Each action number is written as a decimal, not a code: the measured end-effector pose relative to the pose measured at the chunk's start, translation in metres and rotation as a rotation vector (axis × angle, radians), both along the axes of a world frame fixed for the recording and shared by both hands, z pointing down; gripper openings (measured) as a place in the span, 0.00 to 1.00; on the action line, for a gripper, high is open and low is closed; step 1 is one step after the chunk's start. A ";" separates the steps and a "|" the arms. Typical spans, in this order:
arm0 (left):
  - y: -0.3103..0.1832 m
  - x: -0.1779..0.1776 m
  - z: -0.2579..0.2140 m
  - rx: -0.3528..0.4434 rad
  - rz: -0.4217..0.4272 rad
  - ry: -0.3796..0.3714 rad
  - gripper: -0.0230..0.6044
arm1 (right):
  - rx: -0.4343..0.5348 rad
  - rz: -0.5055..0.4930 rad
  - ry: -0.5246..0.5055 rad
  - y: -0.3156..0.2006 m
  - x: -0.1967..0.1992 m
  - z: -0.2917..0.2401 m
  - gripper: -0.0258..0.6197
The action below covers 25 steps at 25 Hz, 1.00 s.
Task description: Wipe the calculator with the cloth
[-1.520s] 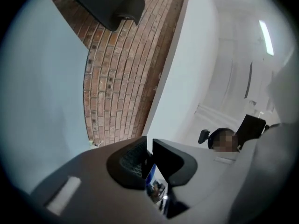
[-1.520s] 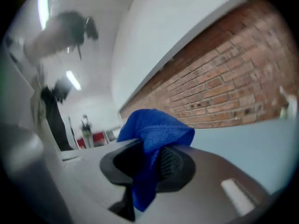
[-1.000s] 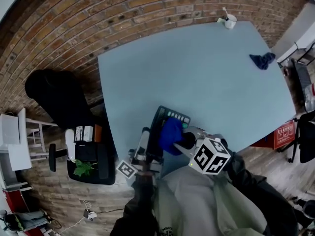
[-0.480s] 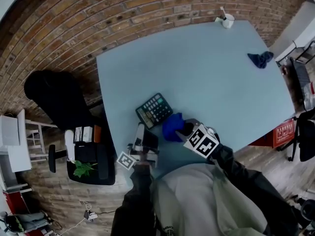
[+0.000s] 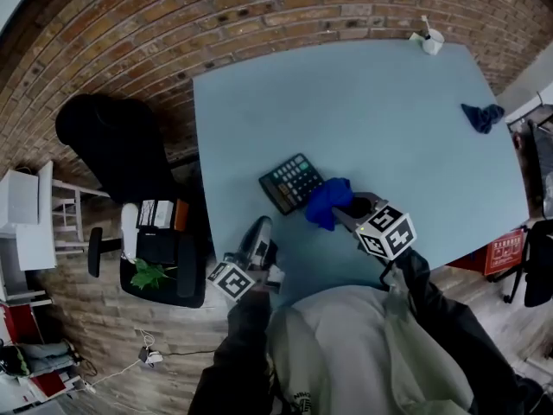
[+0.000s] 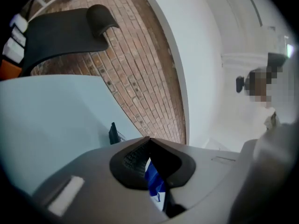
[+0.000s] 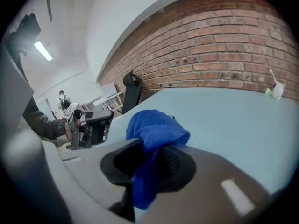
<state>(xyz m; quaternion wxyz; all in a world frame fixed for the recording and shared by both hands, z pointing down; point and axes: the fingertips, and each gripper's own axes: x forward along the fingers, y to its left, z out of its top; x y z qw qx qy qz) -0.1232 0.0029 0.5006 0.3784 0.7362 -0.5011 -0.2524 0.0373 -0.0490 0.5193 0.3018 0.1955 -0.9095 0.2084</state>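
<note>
**A:** Where's the dark rectangular calculator [image 5: 293, 182]?

**B:** Flat on the pale blue table [image 5: 363, 102]. At its four o'clock the right gripper [image 5: 347, 207] pinches a bunched blue cloth [image 5: 328, 202] just beside it. At seven o'clock the left gripper [image 5: 261, 227] is closed and empty.

**A:** Which step?

**B:** Wiping, I'd judge. Next, sweep the cloth toward ten o'clock across the keys.

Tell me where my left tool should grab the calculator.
Probably the bare near-left edge of the calculator, coming in low from where the left tool is: it lies flat on the table, and the cloth in the right tool crowds its other near corner.
</note>
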 end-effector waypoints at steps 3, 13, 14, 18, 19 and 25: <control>-0.012 0.015 -0.001 -0.015 0.059 -0.107 0.04 | -0.049 0.021 -0.011 0.014 -0.006 0.013 0.17; -0.039 0.005 0.023 -0.067 -0.009 -0.057 0.34 | 0.248 0.000 0.109 -0.088 -0.056 -0.015 0.17; -0.044 0.003 0.028 -0.100 -0.031 -0.088 0.44 | 0.237 -0.025 0.145 -0.098 -0.066 -0.009 0.17; -0.065 -0.007 0.040 -0.165 -0.084 -0.122 0.48 | 0.105 -0.168 0.300 -0.095 -0.097 0.033 0.17; -0.070 -0.008 0.041 -0.173 -0.083 -0.109 0.47 | 0.079 -0.192 0.321 -0.088 -0.101 0.042 0.17; -0.073 -0.017 0.061 -0.309 -0.051 -0.078 0.16 | -0.005 -0.255 0.301 -0.028 -0.090 0.041 0.17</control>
